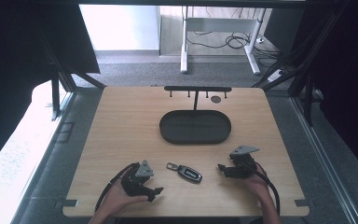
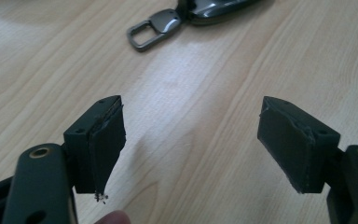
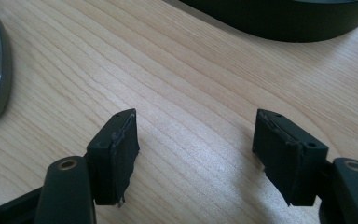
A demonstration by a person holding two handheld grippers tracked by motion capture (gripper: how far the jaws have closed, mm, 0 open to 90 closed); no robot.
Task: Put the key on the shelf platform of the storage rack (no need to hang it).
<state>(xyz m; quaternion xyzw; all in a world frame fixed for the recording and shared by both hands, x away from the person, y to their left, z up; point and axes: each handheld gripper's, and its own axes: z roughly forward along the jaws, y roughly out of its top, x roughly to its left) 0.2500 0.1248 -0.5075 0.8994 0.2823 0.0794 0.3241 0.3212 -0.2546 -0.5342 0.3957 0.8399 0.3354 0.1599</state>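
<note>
Resting on the tabletop (image 1: 121,121), your left tool (image 1: 154,191) lies just left of the key fob (image 1: 189,173), jaws spread wide with nothing between them. Right of the key fob, your right tool (image 1: 222,169) also stands open and empty. Beyond the key fob sits the oval tray (image 1: 168,128).
</note>
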